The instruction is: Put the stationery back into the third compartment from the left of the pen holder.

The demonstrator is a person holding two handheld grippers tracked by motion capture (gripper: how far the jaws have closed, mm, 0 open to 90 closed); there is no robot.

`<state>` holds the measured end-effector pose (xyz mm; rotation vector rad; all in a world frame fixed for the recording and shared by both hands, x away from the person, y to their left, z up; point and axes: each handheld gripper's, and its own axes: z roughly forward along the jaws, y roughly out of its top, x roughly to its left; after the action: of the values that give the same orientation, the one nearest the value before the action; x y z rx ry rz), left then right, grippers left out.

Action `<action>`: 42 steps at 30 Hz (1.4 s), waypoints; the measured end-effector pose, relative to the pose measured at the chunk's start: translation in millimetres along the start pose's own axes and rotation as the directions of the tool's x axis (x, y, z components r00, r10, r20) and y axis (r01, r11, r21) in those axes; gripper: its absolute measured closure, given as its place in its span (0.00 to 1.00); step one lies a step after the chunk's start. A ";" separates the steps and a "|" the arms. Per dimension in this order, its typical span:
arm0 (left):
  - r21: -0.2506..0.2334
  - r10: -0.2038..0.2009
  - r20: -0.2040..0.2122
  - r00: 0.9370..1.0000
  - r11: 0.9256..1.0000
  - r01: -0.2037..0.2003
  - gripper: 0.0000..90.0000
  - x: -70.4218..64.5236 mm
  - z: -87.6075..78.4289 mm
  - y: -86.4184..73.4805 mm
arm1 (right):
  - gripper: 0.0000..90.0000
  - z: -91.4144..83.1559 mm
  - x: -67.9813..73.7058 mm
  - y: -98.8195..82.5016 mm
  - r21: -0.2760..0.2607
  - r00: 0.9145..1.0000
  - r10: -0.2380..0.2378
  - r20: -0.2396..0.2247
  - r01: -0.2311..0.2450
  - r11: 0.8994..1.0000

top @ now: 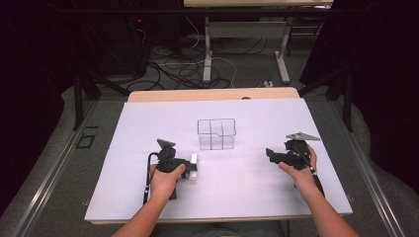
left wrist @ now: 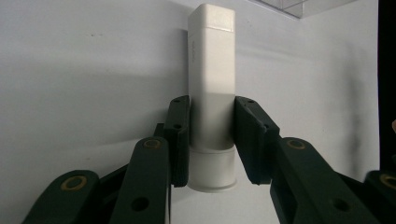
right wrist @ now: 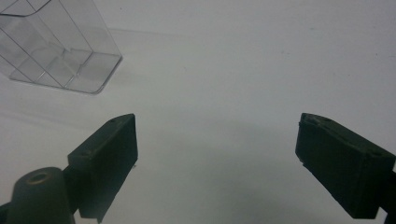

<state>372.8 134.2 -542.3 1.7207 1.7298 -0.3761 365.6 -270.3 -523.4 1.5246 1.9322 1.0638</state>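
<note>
A white rectangular block (left wrist: 211, 60) with a rounded cap end lies on the white sheet (top: 148, 128). My left gripper (left wrist: 211, 140) is shut on its lower part, one pad on each long side. From above, that block (top: 194, 159) pokes out past the left gripper (top: 190, 168) at the sheet's left middle. My right gripper (top: 271, 154) is held at the right of the sheet, pointing left. Its jaws stand wide open (right wrist: 217, 158) with nothing between them.
A clear plastic box (top: 216, 133) with inner dividers stands at the middle of the sheet, between and beyond the two grippers. Its near corner (right wrist: 56, 46) lies ahead and to the left of the right gripper. The wooden table edge (top: 212, 94) runs behind it.
</note>
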 end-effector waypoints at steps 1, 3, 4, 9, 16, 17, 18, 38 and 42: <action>0.007 0.003 0.000 1.000 1.000 -0.003 0.75 -0.7 -0.8 0.2 | 0.13 -0.2 0.0 0.1 -0.002 1.000 0.000 -0.001 0.000 1.000; 0.005 0.028 -0.001 1.000 1.000 -0.028 0.75 -1.0 -2.1 0.4 | 0.14 -0.9 0.3 0.4 -0.006 1.000 0.005 -0.004 -0.005 1.000; 0.009 0.035 0.000 0.999 0.999 -0.035 0.75 -1.6 -3.0 0.9 | 0.15 -1.3 0.3 0.5 -0.008 1.000 0.005 -0.003 -0.005 1.000; 0.028 0.088 0.002 0.996 0.996 -0.088 0.75 -4.2 -7.3 2.7 | 0.17 -2.2 1.2 0.7 -0.016 1.000 -0.008 -0.030 0.008 1.000; 0.045 0.135 0.003 0.991 0.990 -0.135 0.75 -10.1 -10.0 2.9 | 0.25 -2.9 5.1 0.0 -0.029 0.998 -0.036 -0.060 0.034 0.999; 0.055 0.172 -0.003 0.985 0.984 -0.172 0.75 -9.4 -10.7 3.6 | 0.27 -3.2 5.9 -0.3 -0.027 0.997 -0.039 -0.066 0.037 0.999; 0.056 0.155 0.000 0.988 0.986 -0.155 0.75 -12.0 -10.3 2.7 | 0.29 -3.0 5.4 -0.4 -0.029 0.996 -0.050 -0.067 0.048 0.998; 0.136 0.265 0.032 0.964 0.954 -0.267 0.75 -22.6 -10.9 -2.3 | 0.39 -0.7 37.9 1.7 -0.047 0.920 -0.306 -0.245 0.304 0.952; 0.146 0.277 0.039 0.960 0.949 -0.280 0.75 -24.0 -10.6 -3.4 | 0.40 0.1 48.0 -0.4 -0.068 0.894 -0.344 -0.287 0.339 0.938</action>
<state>364.9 121.9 -520.2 2.0309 1.4483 -0.4005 351.8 -224.6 -518.7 1.0014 2.2787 1.1918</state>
